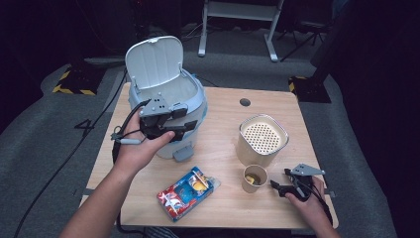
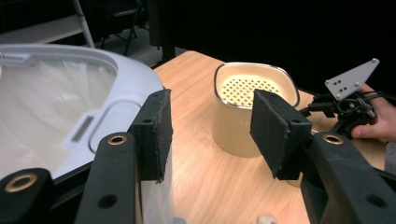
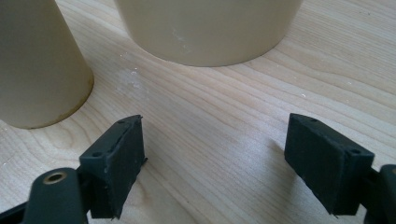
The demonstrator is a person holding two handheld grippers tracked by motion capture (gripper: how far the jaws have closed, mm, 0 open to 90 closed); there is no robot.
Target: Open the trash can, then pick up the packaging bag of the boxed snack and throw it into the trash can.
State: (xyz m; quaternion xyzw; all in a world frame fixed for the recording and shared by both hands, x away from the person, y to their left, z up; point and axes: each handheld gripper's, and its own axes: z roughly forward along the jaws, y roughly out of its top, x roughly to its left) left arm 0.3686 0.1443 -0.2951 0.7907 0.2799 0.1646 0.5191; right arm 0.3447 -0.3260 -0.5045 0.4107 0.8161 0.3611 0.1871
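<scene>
On the bench [image 1: 218, 129], the white bin [image 1: 166, 94] stands at ten o'clock, lid up. The left gripper [image 1: 181, 124] hovers at its front rim, jaws released. The right gripper [image 1: 280, 181], jaws released too, rests at five o'clock beside the paper cup [image 1: 254, 177].

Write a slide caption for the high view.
Left gripper open at lidded bin; right gripper open beside paper cup.
</scene>
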